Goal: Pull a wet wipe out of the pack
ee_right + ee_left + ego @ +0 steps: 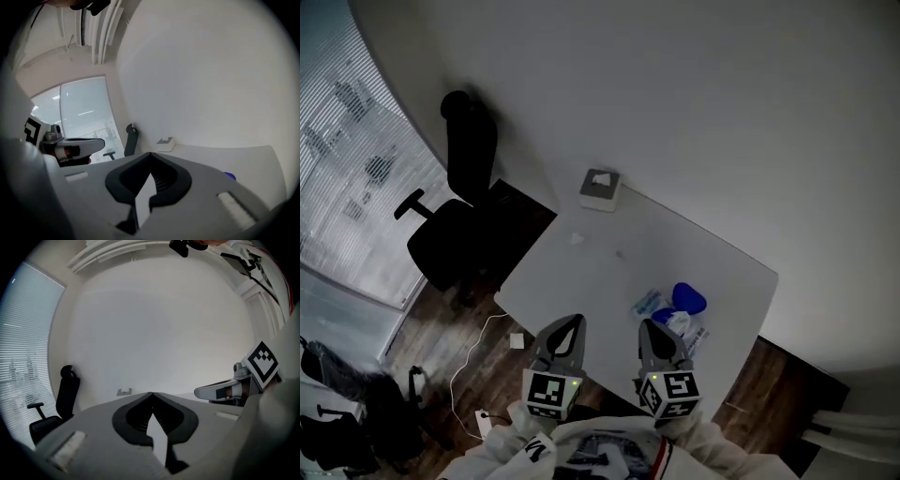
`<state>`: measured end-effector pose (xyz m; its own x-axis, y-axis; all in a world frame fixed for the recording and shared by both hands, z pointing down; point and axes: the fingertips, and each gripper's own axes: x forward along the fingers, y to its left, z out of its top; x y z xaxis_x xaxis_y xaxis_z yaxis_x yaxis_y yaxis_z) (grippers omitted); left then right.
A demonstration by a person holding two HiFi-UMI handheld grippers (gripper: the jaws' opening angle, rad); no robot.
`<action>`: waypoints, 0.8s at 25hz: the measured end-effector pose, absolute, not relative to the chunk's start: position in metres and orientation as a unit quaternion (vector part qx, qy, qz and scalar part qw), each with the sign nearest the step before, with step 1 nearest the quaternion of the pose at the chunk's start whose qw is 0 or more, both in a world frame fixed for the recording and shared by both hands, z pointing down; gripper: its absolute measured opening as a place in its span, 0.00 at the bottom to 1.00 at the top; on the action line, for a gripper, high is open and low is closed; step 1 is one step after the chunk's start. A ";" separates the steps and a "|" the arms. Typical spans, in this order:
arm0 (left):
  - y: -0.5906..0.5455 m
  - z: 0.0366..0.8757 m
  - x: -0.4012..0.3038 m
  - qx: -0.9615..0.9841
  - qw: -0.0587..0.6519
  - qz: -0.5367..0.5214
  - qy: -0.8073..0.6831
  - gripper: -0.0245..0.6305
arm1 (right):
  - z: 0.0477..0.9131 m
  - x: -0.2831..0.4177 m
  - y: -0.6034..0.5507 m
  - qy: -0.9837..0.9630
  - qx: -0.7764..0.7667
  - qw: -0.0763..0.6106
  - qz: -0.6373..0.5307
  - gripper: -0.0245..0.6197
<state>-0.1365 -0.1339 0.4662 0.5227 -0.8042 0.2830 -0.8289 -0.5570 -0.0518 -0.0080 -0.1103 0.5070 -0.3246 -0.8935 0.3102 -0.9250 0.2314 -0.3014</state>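
Note:
The wet wipe pack (649,303), pale blue and white, lies on the white table (609,262) near its front right edge, with a round blue lid (690,299) beside it. A bit of white shows at the pack's near end, partly behind my right gripper. My right gripper (649,325) hovers just in front of the pack, shut and empty. My left gripper (573,322) is level with it to the left, over the table's front edge, also shut and empty. In the right gripper view only the blue lid's edge (229,176) shows past the jaws (150,153).
A small white box (600,189) sits at the table's far corner. A black office chair (455,216) stands left of the table before window blinds (347,159). A cable and adapter (484,417) lie on the wooden floor. White walls stand behind the table.

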 end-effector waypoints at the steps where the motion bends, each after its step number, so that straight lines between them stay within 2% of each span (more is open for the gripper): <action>1: -0.139 0.468 -0.126 0.878 0.046 0.140 -0.456 0.04 | 0.508 0.003 -0.111 -0.774 0.592 0.035 0.222 0.05; 9: -0.170 0.475 -0.058 0.920 0.039 0.146 -0.362 0.04 | 0.516 0.067 -0.114 -0.704 0.669 0.025 0.236 0.05; 20: -0.183 0.483 -0.012 0.960 0.051 0.141 -0.236 0.04 | 0.518 0.092 -0.097 -0.610 0.754 0.024 0.242 0.05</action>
